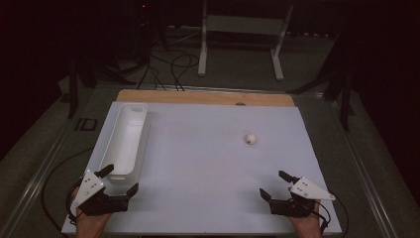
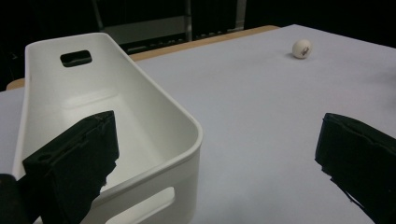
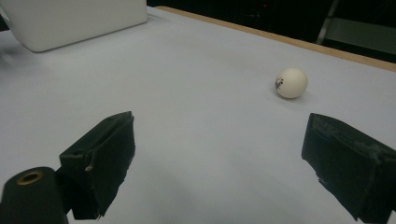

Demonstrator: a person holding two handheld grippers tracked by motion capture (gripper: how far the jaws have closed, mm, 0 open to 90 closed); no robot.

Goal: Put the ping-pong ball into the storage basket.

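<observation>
Both hand-held grippers released — right hand-held gripper (image 1: 278,184) risks nudging the round ball (image 1: 251,138), right of centre, rolling it off the table (image 1: 198,163).

White ball (image 1: 251,138) sits alone right of center on the mat (image 1: 208,163), bin (image 1: 125,140) along the left edge, both grippers (image 1: 119,179) (image 1: 277,185) parked wide open at the near corners.

White ball (image 1: 251,138) on table, right-centre
</observation>
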